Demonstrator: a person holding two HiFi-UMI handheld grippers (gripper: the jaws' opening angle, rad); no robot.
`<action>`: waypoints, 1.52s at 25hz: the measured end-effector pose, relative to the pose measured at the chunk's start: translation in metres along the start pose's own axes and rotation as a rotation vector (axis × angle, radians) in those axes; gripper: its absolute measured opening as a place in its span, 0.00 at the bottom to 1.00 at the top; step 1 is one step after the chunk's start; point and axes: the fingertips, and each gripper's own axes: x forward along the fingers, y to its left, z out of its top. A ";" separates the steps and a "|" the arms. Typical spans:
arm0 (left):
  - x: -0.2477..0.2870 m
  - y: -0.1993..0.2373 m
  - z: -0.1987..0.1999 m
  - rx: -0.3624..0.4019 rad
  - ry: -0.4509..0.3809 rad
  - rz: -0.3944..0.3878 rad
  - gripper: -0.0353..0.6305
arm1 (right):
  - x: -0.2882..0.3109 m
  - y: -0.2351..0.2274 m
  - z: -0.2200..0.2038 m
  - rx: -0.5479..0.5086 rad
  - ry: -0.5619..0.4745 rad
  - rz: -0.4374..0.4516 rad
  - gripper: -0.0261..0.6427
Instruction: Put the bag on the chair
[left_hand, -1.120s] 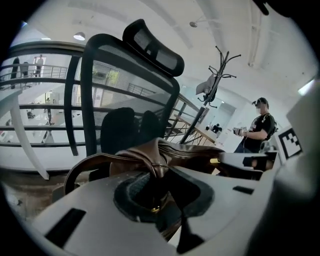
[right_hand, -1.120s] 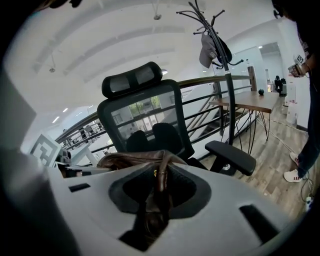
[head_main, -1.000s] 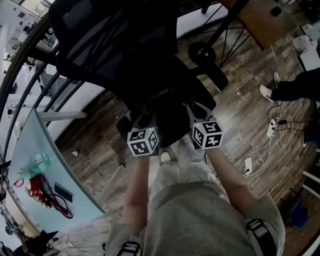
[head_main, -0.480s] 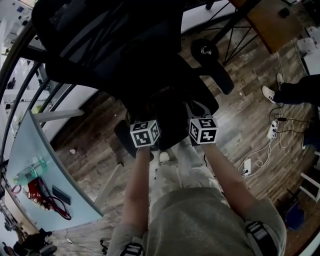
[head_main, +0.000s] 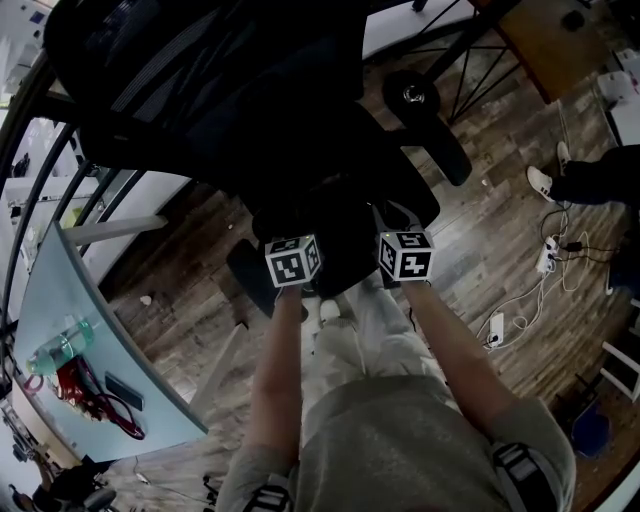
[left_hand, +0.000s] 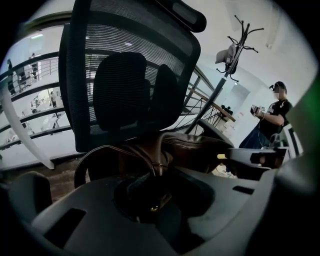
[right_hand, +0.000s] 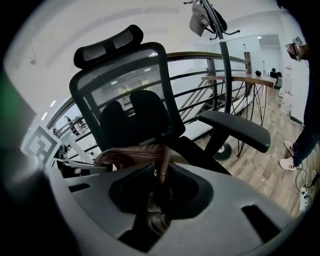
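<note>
Jaws of the left gripper (left_hand: 150, 195) are pinched together on a dark strap (left_hand: 161, 156) of the bag (left_hand: 197, 149), with a small metal fitting showing in the hollow between them. The brown leather body lies just beyond those jaws and to their right, in front of the backrest (left_hand: 125, 75) of the chair (left_hand: 82, 100). A second loop of strap arches away to the left of the jaws.

The right gripper (right_hand: 157, 200) has its jaws clamped on the other strap (right_hand: 161, 175), which drops from a ring straight down between them. From here the bag stretches away to the left of the jaws, with the seat (right_hand: 197, 150) just past them and the armrest (right_hand: 235, 127) off to their right.

Holding one strap in each gripper likely keeps the bag level and its mouth upward, so that it can sit squarely against the backrest instead of tipping over.

Only the gripper views show the leather and the grips. In the head view the bag is lost against the black chair, but that view alone shows the two grippers side by side over the front of the seat, above the wooden floor (head_main: 480, 250). No view settles whether the bag's base rests on the seat yet.
</note>
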 end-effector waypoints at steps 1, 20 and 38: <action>0.001 0.000 -0.001 -0.001 0.004 0.002 0.14 | 0.001 -0.001 -0.001 -0.003 0.003 0.002 0.14; -0.025 -0.010 0.018 -0.013 -0.082 0.018 0.44 | -0.017 -0.010 0.010 -0.012 -0.018 -0.043 0.40; -0.128 -0.053 0.032 0.044 -0.222 -0.003 0.18 | -0.124 0.034 0.044 -0.003 -0.172 -0.026 0.12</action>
